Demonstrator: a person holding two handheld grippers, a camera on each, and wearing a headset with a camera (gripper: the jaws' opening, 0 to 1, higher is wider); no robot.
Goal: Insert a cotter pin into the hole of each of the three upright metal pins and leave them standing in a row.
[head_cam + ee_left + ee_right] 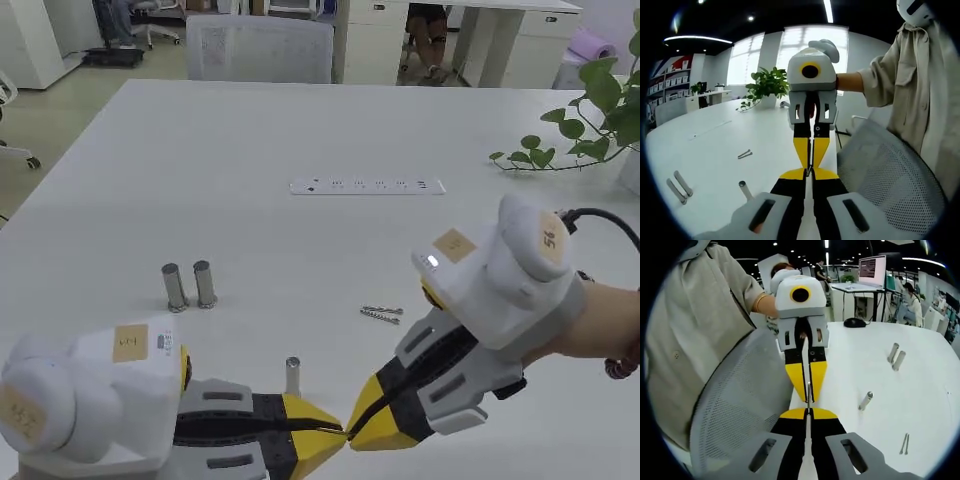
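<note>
Step in hand, by my reading: first insertion, with no pin fitted yet.

- **Left gripper** [322,441], 7 o'clock in head view: jaws pressed together, tip against the other gripper's tip.
- **Two metal pins** [176,287], 9 o'clock: upright, side by side.
- **Third pin** [292,375], 6 o'clock: upright, just beyond the tips.
- **Cotter pins** [382,315], 4 o'clock: loose on the table [300,130].
- **Right gripper** [366,427]: jaws likewise closed.
- **Thin bright sliver** [808,392] between the tips: probably a cotter pin, and I cannot tell which gripper pinches it.

Next I must line it up with the third pin's hole.

Ahead of you a power strip [367,186] lies flat on the white table [250,140]; a plant [595,110] trails at its right edge, a mesh chair [260,47] beyond.
</note>
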